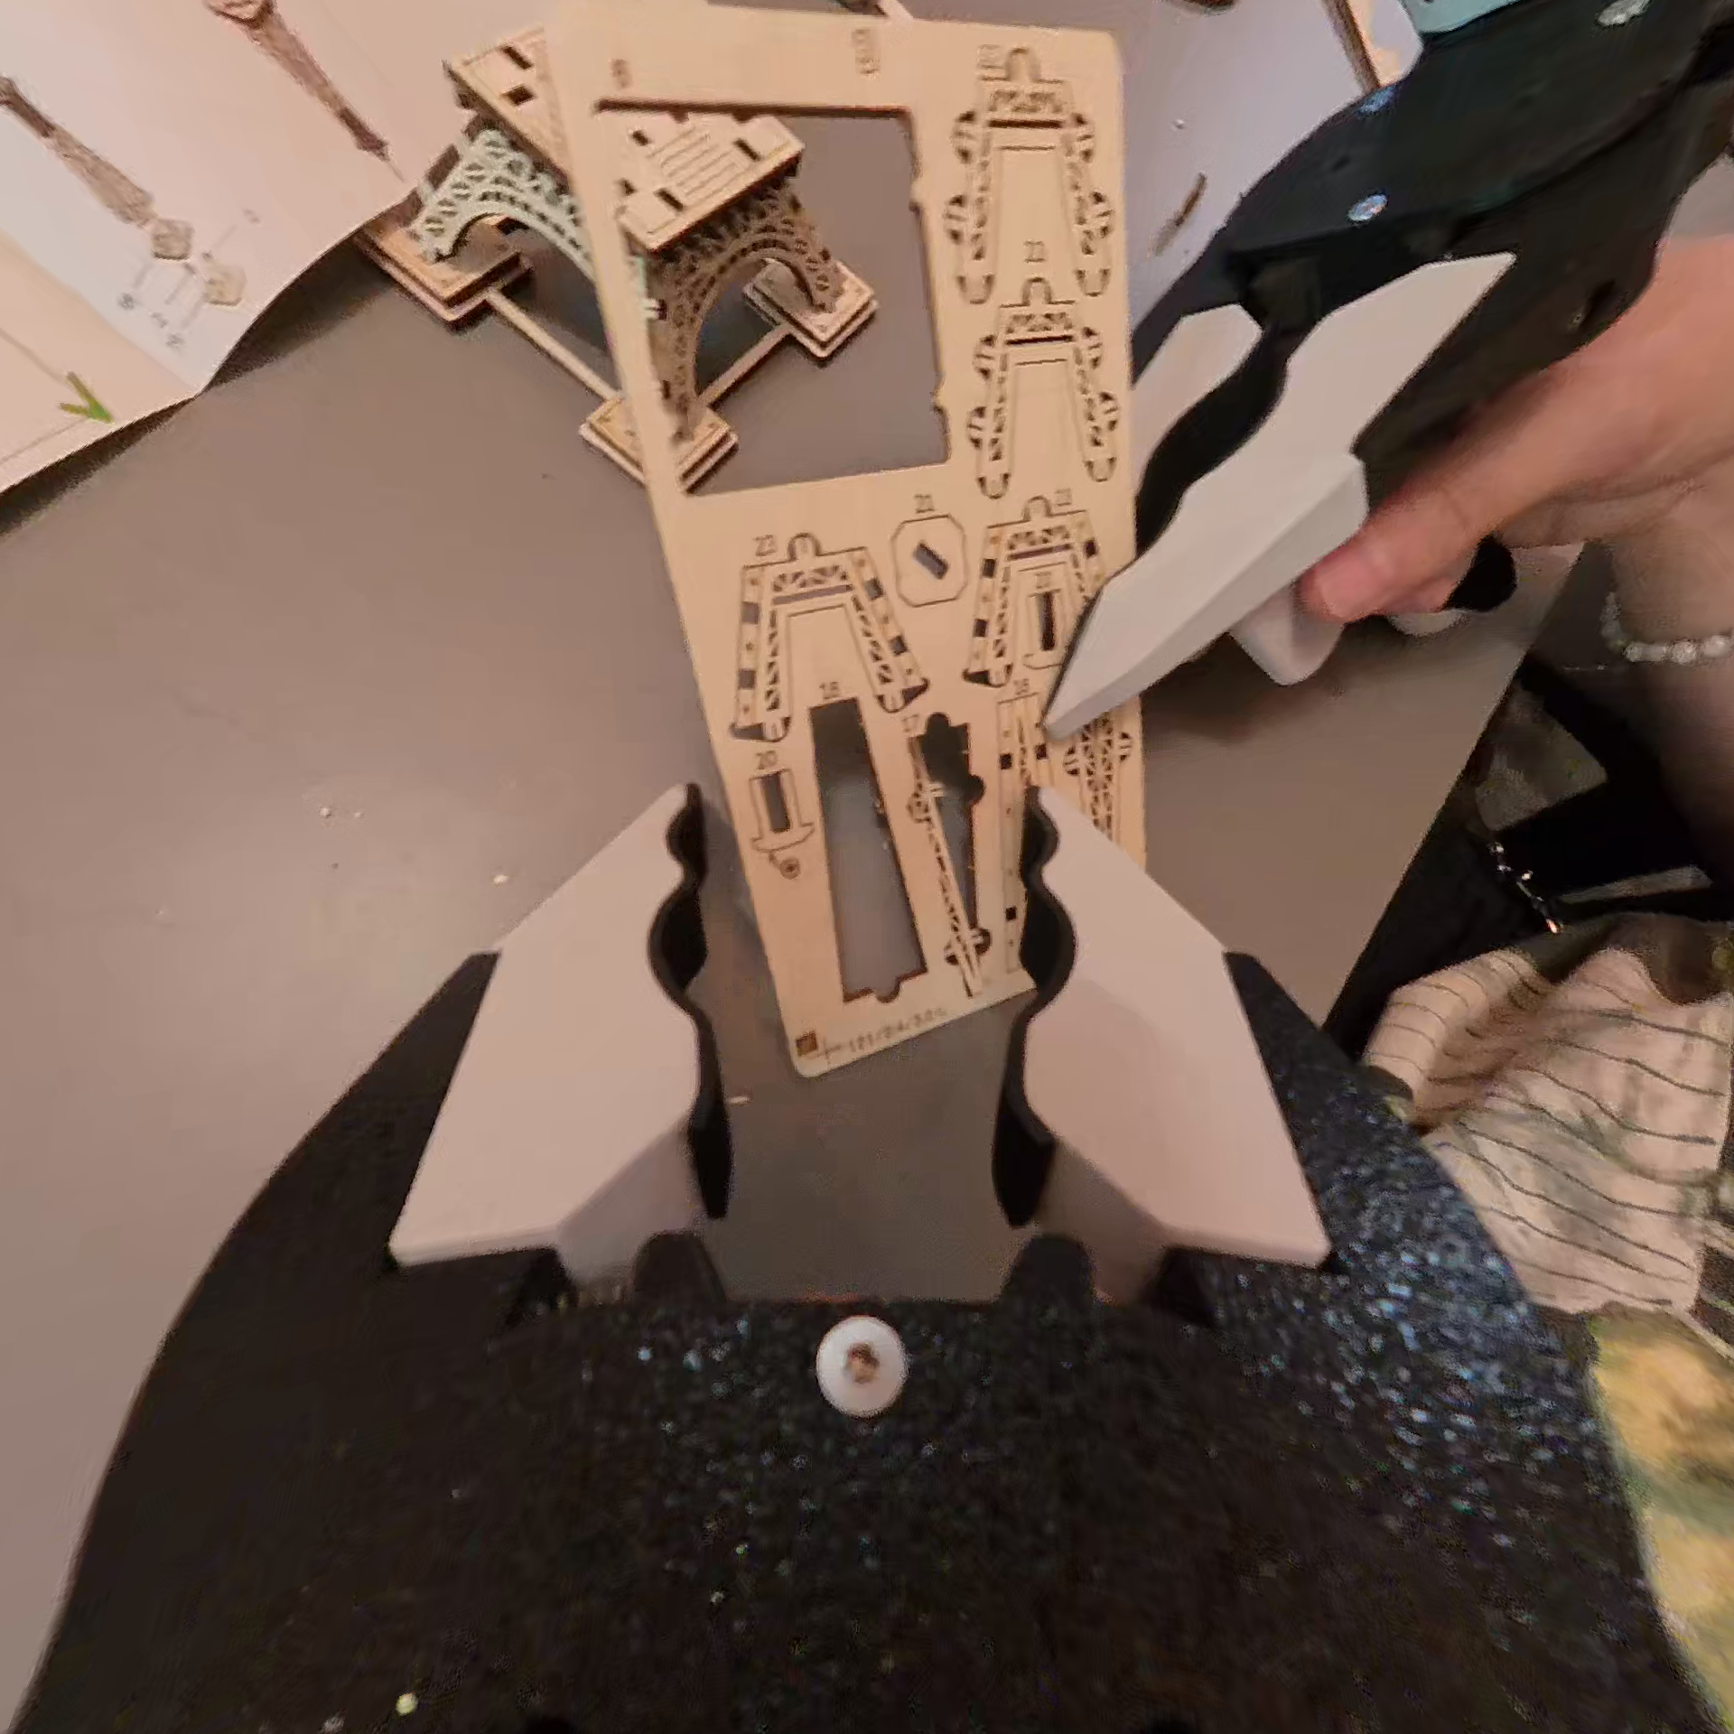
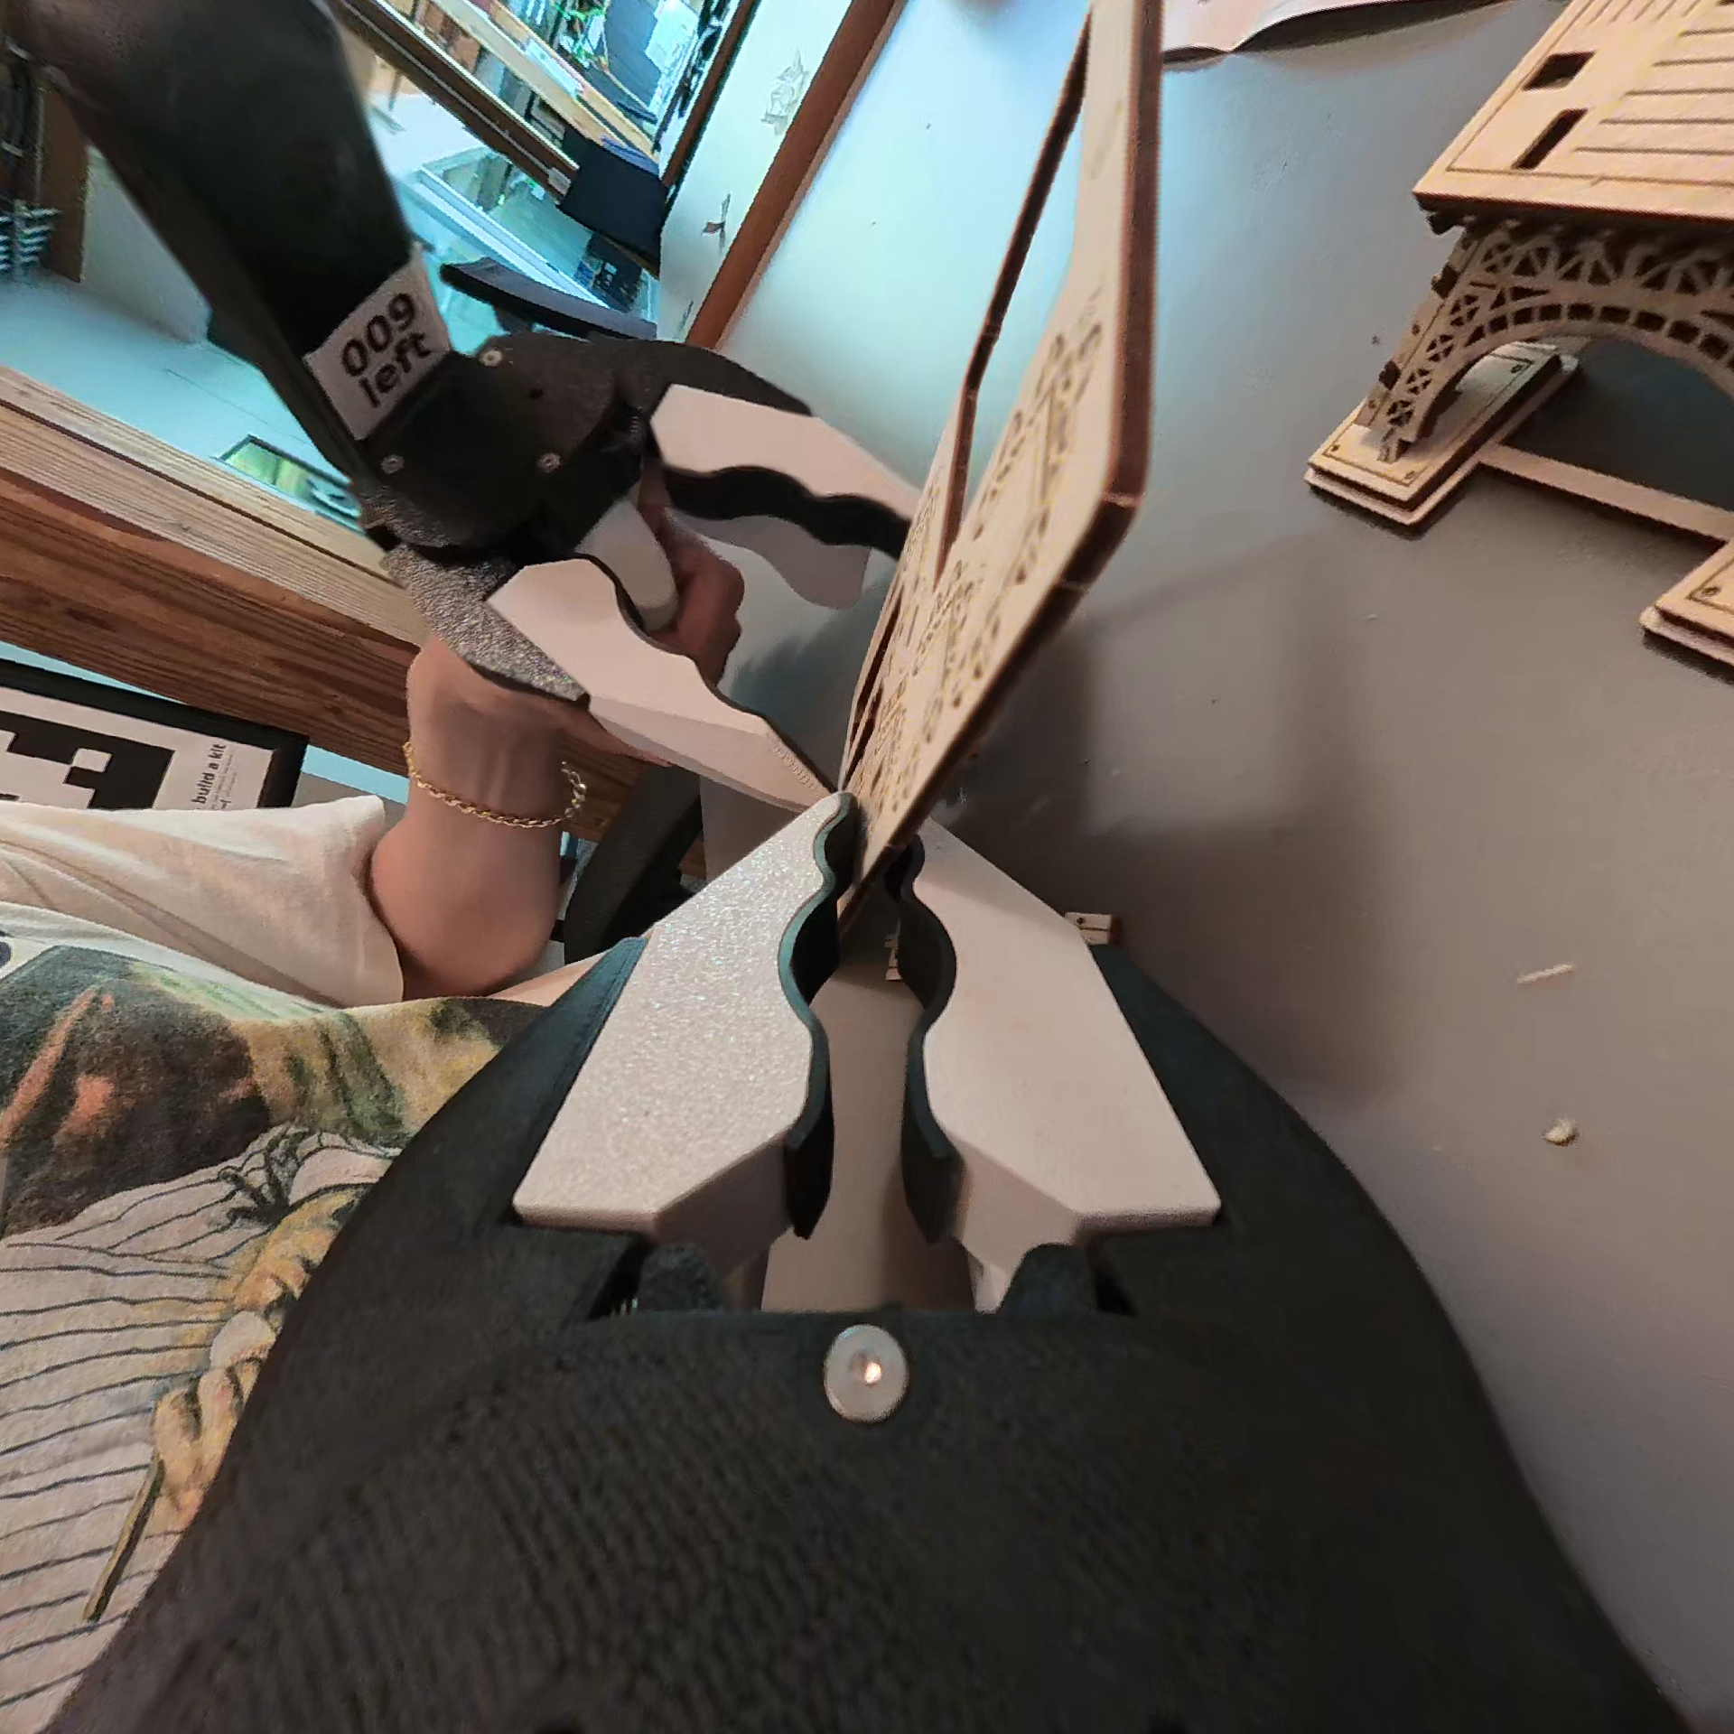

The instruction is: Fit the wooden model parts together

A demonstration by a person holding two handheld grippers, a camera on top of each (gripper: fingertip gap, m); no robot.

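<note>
A flat wooden parts sheet (image 1: 835, 516) with laser-cut tower pieces and a large cut-out is held upright above the grey table (image 1: 281, 657). My right gripper (image 2: 873, 844) is shut on the sheet's (image 2: 1060, 469) lower side edge; in the left wrist view it (image 1: 1065, 722) comes in from the right. My left gripper (image 1: 863, 844) is open, its fingers on either side of the sheet's bottom end without clamping it; it also shows in the right wrist view (image 2: 844, 647). The partly built wooden tower base (image 1: 722, 253) stands behind the sheet, and shows at the upper right (image 2: 1548, 235).
Paper instruction sheets (image 1: 141, 188) lie at the far left of the table. A person's hand (image 1: 1548, 450) holds the right gripper, and patterned clothing (image 1: 1548, 1079) is at the table's right edge. Small wood crumbs (image 2: 1558, 1131) lie on the table.
</note>
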